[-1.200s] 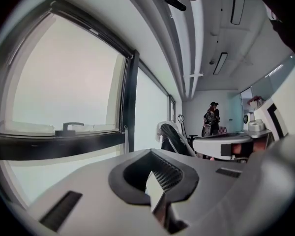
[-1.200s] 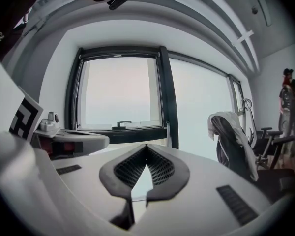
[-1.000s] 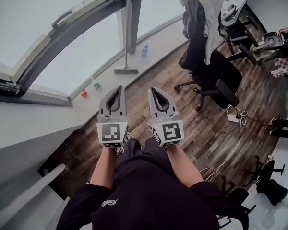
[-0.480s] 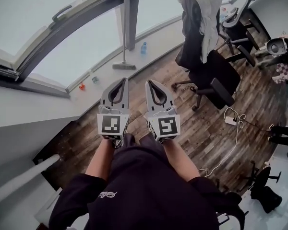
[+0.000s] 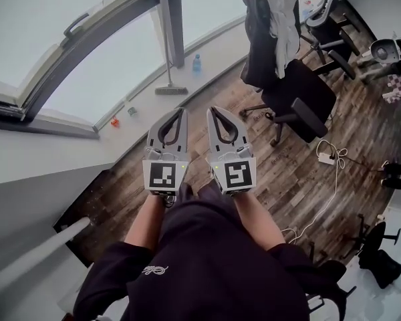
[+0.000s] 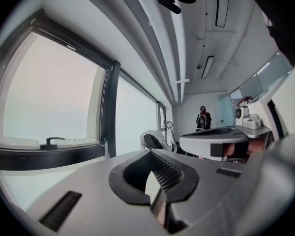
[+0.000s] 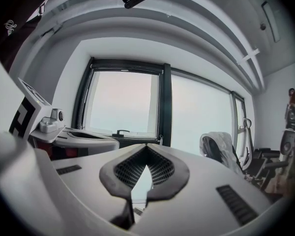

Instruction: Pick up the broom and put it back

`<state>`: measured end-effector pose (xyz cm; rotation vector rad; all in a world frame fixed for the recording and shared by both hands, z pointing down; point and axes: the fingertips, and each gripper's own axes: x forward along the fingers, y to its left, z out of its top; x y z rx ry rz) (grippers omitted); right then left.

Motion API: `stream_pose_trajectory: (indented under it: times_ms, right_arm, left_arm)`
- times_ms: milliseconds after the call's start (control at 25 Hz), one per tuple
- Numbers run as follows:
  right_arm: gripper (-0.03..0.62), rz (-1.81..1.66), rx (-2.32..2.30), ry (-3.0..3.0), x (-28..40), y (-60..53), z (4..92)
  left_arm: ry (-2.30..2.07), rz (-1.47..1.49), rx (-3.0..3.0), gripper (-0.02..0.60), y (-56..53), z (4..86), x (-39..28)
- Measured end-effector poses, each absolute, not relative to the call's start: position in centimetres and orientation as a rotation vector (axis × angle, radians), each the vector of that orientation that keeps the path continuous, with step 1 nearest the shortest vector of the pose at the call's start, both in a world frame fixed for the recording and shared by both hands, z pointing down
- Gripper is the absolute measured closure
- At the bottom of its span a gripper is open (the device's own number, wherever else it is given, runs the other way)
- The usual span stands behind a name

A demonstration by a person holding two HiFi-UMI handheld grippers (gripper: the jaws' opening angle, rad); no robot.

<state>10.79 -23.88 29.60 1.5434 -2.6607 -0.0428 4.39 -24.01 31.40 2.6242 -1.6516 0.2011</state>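
The broom [image 5: 166, 45] stands upright against the dark window pillar, its head [image 5: 170, 90] resting on the floor by the window wall. In the head view both grippers are held side by side in front of the person, pointing toward the window. My left gripper [image 5: 181, 110] is shut with nothing in it, a little short of the broom head. My right gripper [image 5: 212, 110] is also shut and empty, just to its right. The left gripper view shows its tips [image 6: 150, 151] meeting, and the right gripper view shows the same [image 7: 146, 146].
A black office chair [image 5: 301, 99] with a white cloth [image 5: 281, 19] over its back stands to the right. A blue bottle [image 5: 196, 63] and small items [image 5: 113, 121] sit along the window wall. A power strip with cables [image 5: 324, 154] lies on the wooden floor.
Both grippers have moved forward and slightly up toward the window and the broom. They stay shut and empty. The broom has not moved.
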Motion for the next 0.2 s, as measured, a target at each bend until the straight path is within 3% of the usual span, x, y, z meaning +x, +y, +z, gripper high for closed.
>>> stream_pose_trajectory:
  times_ms: [200]
  right_arm:
    - [0.572, -0.033, 1.586, -2.633, 13.0, -23.9, 30.1]
  left_arm:
    - [-1.623, 0.176, 2.628, 0.581, -24.2, 31.4, 6.4]
